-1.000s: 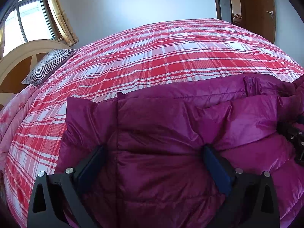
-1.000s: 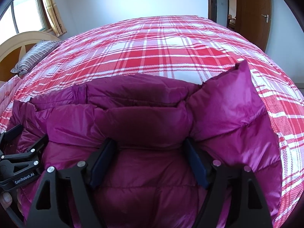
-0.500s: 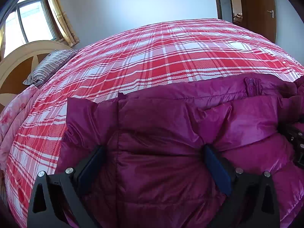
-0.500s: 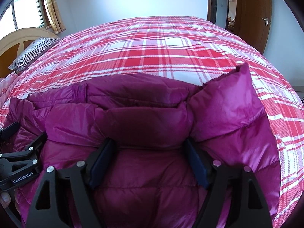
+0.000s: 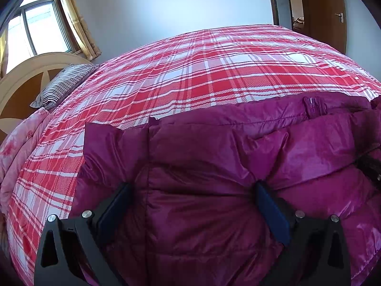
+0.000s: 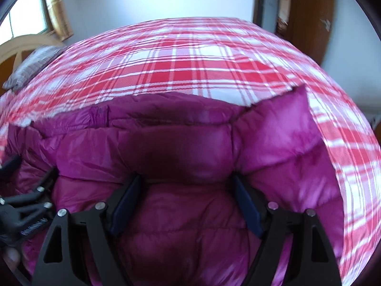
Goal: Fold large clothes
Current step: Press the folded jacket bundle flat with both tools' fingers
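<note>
A puffy purple down jacket [image 5: 202, 147] lies on the near part of a bed with a red and white plaid cover [image 5: 214, 71]. My left gripper [image 5: 192, 186] stands wide, and a thick fold of the jacket bulges between its blue pads, puckered where the fingertips press in. In the right wrist view my right gripper [image 6: 186, 178] likewise pinches a fat fold of the jacket [image 6: 273, 143]. Its jaws are opening, with the fabric still between them and creased at the tips. The jacket's right corner stands up.
A striped pillow [image 5: 64, 88] and a curved wooden headboard [image 5: 28, 71] are at the far left. A pink quilt [image 5: 14, 147] hangs at the left edge. A brown door [image 5: 326, 12] is at the far right. The plaid cover beyond the jacket lies flat.
The right wrist view has shifted a little and turned blurry, so that gripper is moving slightly. The left gripper and the jacket fold in it look the same.
</note>
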A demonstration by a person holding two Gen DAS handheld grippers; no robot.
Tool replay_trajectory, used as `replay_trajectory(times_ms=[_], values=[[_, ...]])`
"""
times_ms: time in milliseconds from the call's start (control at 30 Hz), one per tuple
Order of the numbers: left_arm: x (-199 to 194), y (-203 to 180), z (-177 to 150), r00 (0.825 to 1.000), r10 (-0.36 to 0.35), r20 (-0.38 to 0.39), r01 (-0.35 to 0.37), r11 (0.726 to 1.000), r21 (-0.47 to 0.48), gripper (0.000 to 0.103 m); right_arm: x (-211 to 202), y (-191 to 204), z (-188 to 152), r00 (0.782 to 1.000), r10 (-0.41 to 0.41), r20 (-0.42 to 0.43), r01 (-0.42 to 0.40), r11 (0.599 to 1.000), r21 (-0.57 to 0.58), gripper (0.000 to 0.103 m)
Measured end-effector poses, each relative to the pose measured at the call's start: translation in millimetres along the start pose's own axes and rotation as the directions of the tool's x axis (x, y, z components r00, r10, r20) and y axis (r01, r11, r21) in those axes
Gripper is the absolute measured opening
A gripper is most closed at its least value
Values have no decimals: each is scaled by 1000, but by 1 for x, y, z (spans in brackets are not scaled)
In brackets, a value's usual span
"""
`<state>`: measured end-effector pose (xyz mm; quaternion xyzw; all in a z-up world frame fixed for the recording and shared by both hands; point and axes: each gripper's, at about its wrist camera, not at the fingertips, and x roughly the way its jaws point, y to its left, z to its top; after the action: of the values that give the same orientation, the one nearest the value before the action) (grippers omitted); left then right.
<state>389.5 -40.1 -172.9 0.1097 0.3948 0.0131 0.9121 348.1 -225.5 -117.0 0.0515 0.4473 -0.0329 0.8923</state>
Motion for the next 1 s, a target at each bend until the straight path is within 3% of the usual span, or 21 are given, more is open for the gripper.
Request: replay_trajectory(times_ms=[233, 467, 567, 600, 700, 767, 833, 900, 1000], values=[[0, 1, 1, 1000, -4, -4, 4, 1000, -3, 102, -8, 22, -14, 999, -26, 30, 27, 999, -29, 94], [-13, 2, 4, 999, 36, -3, -36, 999, -6, 102, 5, 23, -19, 997, -43, 62, 46, 998, -47, 96], [-30, 9, 7, 999, 11, 32, -10, 999, -40, 102, 5, 22, -20, 997, -35, 69, 39, 998, -45, 96], [-37, 11, 11, 998, 22, 64, -21, 999, -27, 102, 5, 22, -20, 997, -31, 71, 34, 999, -42, 96], [-39, 21, 21, 979, 137, 150, -140, 990, 8, 102, 4, 21, -21, 997, -22, 77, 25, 999, -37, 96], [-16, 33, 26, 980, 178, 94, -179, 984, -1, 102, 3, 20, -21, 997, -20, 77, 23, 999, -37, 96], [15, 48, 23, 993, 107, -43, -109, 992, -69, 102, 3, 20, -21, 997, -19, 77, 22, 999, -36, 96], [25, 62, 20, 998, 22, -61, -33, 982, -183, 102, 3, 20, -21, 997, -18, 78, 21, 999, -36, 97], [34, 65, 17, 997, -15, -80, -3, 975, -220, 102, 3, 20, -21, 997, -18, 77, 21, 999, -35, 97]])
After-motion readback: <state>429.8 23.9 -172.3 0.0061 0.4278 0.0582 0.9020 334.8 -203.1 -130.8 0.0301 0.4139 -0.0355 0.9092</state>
